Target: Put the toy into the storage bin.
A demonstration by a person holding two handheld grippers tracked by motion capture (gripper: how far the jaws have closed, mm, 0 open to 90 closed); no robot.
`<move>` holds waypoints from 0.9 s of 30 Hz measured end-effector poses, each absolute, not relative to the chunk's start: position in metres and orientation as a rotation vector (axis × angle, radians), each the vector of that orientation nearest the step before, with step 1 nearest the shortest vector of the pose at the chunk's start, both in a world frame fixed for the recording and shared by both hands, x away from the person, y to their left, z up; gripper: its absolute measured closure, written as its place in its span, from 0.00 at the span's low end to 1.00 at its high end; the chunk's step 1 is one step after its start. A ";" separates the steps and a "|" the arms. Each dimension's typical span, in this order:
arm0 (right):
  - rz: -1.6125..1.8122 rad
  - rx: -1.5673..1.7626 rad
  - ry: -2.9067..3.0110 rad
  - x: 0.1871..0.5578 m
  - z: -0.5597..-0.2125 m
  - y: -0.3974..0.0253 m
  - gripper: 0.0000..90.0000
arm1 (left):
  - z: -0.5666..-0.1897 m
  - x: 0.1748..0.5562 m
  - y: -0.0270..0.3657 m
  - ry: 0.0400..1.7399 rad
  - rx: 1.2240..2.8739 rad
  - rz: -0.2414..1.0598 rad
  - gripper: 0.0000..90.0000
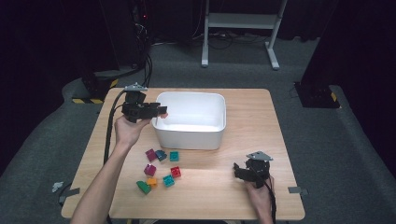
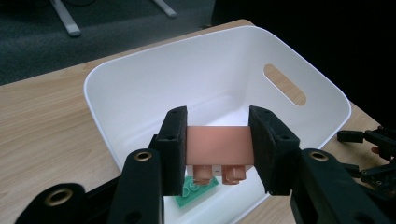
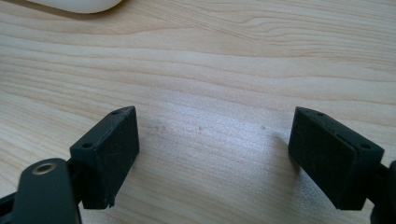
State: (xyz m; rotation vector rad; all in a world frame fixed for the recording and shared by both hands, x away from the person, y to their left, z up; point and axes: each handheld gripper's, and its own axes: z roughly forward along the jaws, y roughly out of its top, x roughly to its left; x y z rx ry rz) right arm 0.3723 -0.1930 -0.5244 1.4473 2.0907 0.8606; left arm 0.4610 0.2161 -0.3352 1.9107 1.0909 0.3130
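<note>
— Pink brick point(image 2: 216, 146): where?
— One, clamped in the left gripper point(image 2: 217, 149) above the white bin point(image 2: 116, 84); one green piece point(image 2: 196, 191) lies inside.
— Table point(image 1: 243, 186)?
— Seven loose bricks point(image 1: 161, 169). The right gripper point(image 3: 212, 158) rests there, jaws wide, holding nothing.

The plastic tub point(image 1: 191, 122) is plain white. The plastic toy brick point(image 2: 218, 149) in the left gripper point(image 2: 218, 151) is soft pink. A flat green plastic piece point(image 2: 196, 189) lies in the tub. Both grippers have black jaws; the right gripper point(image 3: 212, 154) is black too. The wooden table point(image 1: 243, 186) is light brown with wavy grain lines. The loose toy bricks on it are purple point(image 1: 150, 154), dark blue point(image 1: 161, 155), teal point(image 1: 174, 156), red point(image 1: 176, 171), orange point(image 1: 152, 182) and green point(image 1: 143, 186).
</note>
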 end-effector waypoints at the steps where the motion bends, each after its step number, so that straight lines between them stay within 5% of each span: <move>1: 0.860 1.447 2.091 0.372 -0.524 -0.193 0.18 | -0.335 0.462 0.215 1.088 1.909 0.313 0.65; 27: 0.860 1.447 2.090 0.372 -0.524 -0.193 0.18 | -0.351 0.489 0.190 1.126 1.905 0.334 0.65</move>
